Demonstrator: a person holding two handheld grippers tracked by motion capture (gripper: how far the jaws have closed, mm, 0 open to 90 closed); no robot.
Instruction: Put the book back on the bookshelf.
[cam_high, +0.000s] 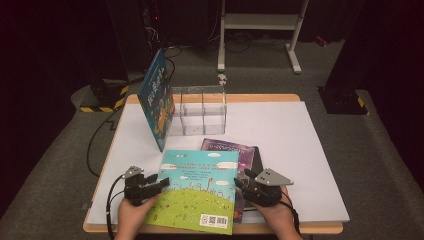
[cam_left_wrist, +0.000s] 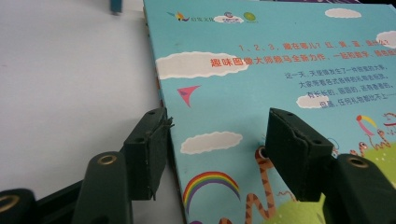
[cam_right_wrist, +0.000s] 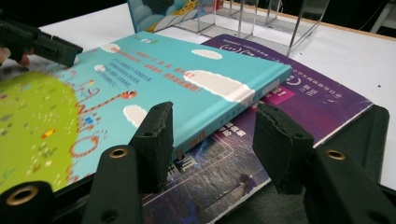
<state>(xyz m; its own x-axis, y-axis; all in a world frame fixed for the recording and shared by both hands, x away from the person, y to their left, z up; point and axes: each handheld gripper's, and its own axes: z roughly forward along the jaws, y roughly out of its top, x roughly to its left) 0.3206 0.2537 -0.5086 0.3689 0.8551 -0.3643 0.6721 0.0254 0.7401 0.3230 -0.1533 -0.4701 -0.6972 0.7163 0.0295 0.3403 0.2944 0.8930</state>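
Observation:
A turquoise picture book (cam_high: 200, 190) lies flat near the table's front edge, back cover up, partly on top of a purple book (cam_high: 246, 152). My left gripper (cam_high: 161, 183) is open at its left edge. In the left gripper view one jaw is over the bare table beside the turquoise book (cam_left_wrist: 261, 79) and the other above the cover, left gripper (cam_left_wrist: 217, 140) low. My right gripper (cam_high: 241, 184) is open at the book's right side. In the right gripper view its jaws straddle the spine edge of the turquoise book (cam_right_wrist: 177, 79) and the purple book (cam_right_wrist: 303, 93), right gripper (cam_right_wrist: 212, 135) holding nothing.
A clear acrylic divider rack (cam_high: 202, 112) stands at the back middle of the white table (cam_high: 300, 150). A blue picture book (cam_high: 157, 100) leans upright against its left side. Behind the table, a white metal frame (cam_high: 260, 22) stands on the floor.

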